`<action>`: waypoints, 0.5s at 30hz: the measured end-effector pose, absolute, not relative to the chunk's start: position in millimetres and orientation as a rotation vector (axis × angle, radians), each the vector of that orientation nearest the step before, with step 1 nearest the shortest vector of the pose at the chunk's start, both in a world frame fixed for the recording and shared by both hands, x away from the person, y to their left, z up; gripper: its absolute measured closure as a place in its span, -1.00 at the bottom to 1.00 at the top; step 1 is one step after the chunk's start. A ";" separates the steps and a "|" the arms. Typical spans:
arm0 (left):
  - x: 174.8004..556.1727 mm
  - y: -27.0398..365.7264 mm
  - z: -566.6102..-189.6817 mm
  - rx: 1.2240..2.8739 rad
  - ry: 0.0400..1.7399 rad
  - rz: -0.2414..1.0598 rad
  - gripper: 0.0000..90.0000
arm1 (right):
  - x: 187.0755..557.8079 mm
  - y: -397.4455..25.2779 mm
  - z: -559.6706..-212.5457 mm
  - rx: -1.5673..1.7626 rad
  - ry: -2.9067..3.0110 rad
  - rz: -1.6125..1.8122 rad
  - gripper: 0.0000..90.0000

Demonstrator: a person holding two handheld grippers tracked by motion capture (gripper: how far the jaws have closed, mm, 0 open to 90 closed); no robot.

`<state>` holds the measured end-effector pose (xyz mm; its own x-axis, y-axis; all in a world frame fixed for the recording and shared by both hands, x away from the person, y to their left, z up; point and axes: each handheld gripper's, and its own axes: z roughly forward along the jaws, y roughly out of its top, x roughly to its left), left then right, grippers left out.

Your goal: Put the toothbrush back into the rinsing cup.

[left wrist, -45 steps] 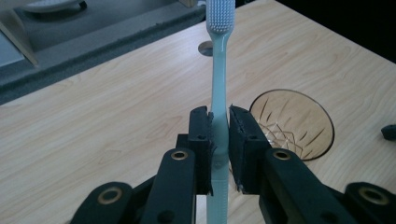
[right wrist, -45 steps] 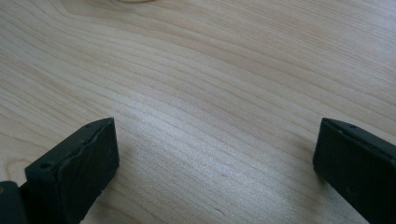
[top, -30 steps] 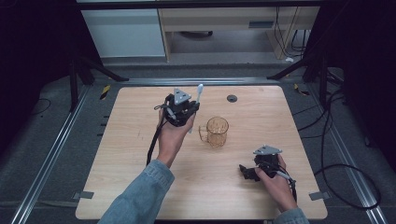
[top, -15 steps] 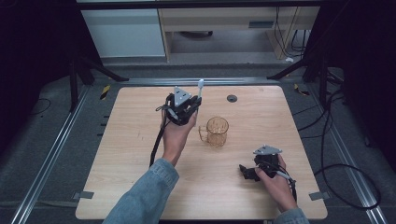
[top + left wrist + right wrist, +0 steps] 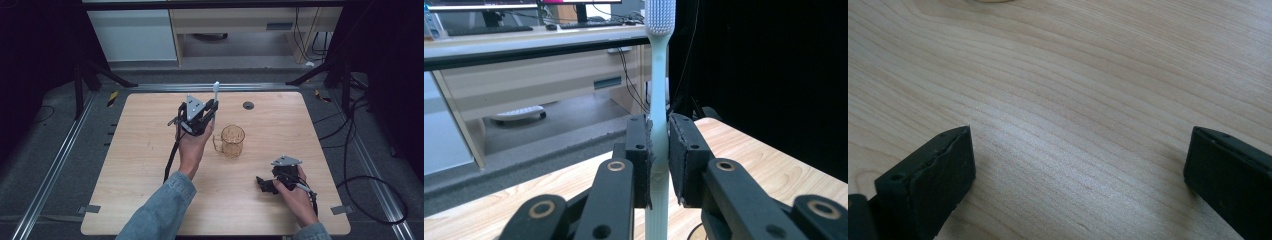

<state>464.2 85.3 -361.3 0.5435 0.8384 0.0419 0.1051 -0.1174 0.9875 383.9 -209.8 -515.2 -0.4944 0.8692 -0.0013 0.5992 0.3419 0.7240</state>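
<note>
toothbrush (image 5: 659, 100) stands upright, clamped between the left tongs (image 5: 659, 160).

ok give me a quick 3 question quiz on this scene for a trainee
1. True or false: the left gripper is shut on the toothbrush.
2. Which way does the brush head point in the left gripper view? A up, B down, C sideways.
3. Fill in: the right gripper rests open on the ____, near the front right edge.

Key: 1 true. 2 A. 3 table. The mug stands between the two grippers, with no brush in it.
</note>
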 end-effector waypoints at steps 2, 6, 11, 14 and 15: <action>464.3 86.0 -362.5 1.571 0.821 0.767 0.76 | 384.1 -209.9 -515.2 1.289 2.225 0.951 -0.99; 463.7 87.6 -364.0 1.545 0.818 0.769 0.76 | 384.2 -210.0 -515.2 1.285 2.227 0.952 -0.99; 462.4 88.6 -366.1 1.520 0.809 0.773 0.76 | 384.1 -210.0 -515.1 1.288 2.227 0.951 -0.99; 463.1 88.9 -368.4 1.504 0.812 0.771 0.76 | 384.1 -209.8 -515.1 1.289 2.226 0.952 -0.99; 462.9 89.5 -368.5 1.495 0.813 0.773 0.76 | 384.0 -209.7 -515.1 1.292 2.226 0.952 -0.99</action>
